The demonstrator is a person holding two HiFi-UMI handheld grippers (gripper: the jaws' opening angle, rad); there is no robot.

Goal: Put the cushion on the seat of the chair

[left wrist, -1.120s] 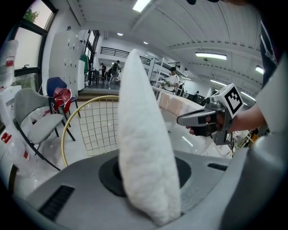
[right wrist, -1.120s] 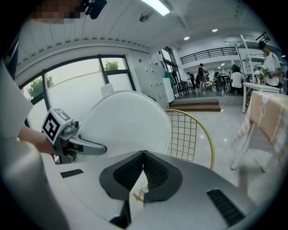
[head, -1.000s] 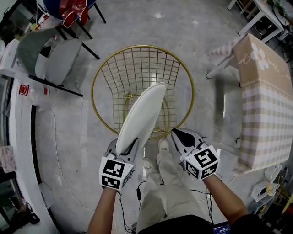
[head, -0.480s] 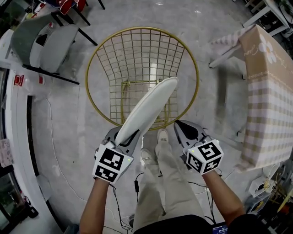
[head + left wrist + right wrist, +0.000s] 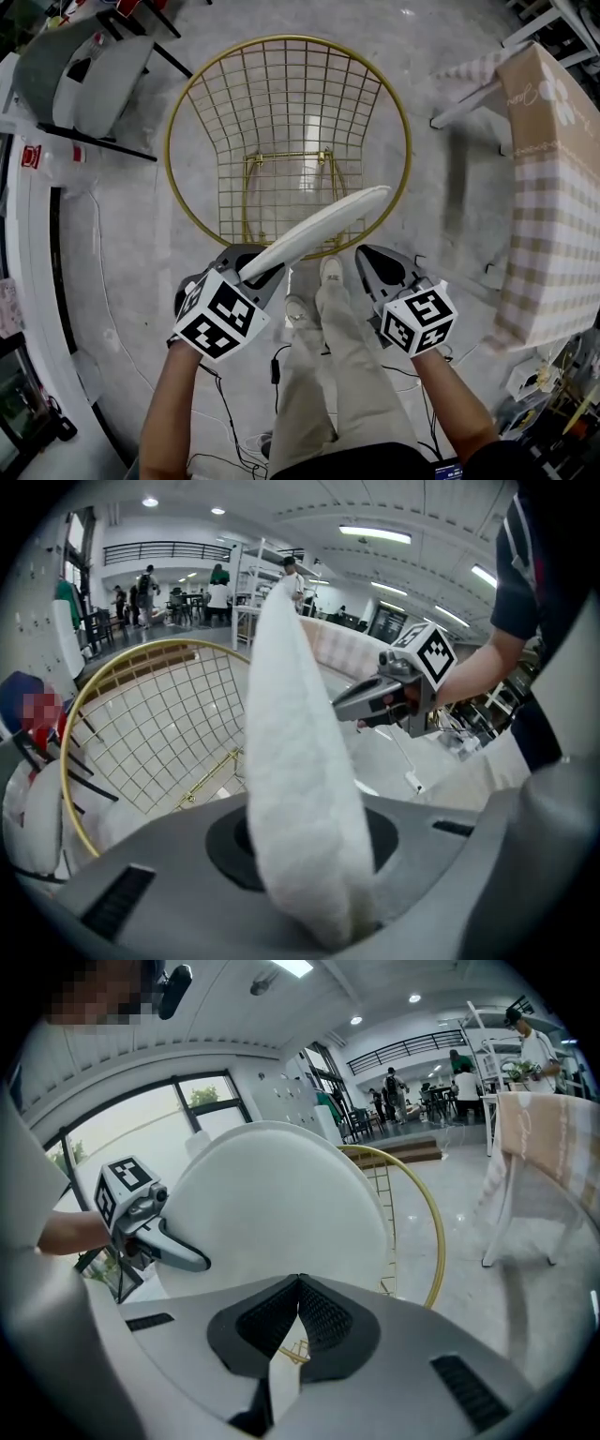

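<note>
1. Since a second ago the cushion point(image 5: 323, 228) has tipped from steep to much flatter and sunk toward the chair point(image 5: 192, 103), and both grippers have come down with it.
2. Head view: one cushion, round, white and thin, seen nearly edge-on. It slants across the front rim of the one gold wire chair, a round grid basket on a gold frame, and does not lie on the seat yet. The left gripper point(image 5: 251, 269) clamps its near edge. The right gripper point(image 5: 367, 257) hangs just beside the cushion's far end, apart from it (my two shoes stand between the grippers). Around: one grey shell chair point(image 5: 89, 66) at upper left, one table point(image 5: 558, 178) in a beige checked cloth at right, and cables point(image 5: 275, 370) on the pale glossy floor.
3. Left gripper view: the jaws are pinched on the cushion point(image 5: 300, 780), whose fuzzy white edge rises between them and hides the middle of the scene. The gold grid point(image 5: 150, 724) shows to its left, the right gripper point(image 5: 342, 705) to its right. A few people stand far off in the hall.
4. Right gripper view: the jaws of the right gripper point(image 5: 300, 1283) meet at their ribbed black pads with nothing between them. The cushion's smooth round face point(image 5: 281, 1208) blocks most of the chair; only its gold rim point(image 5: 433, 1213) shows.
</note>
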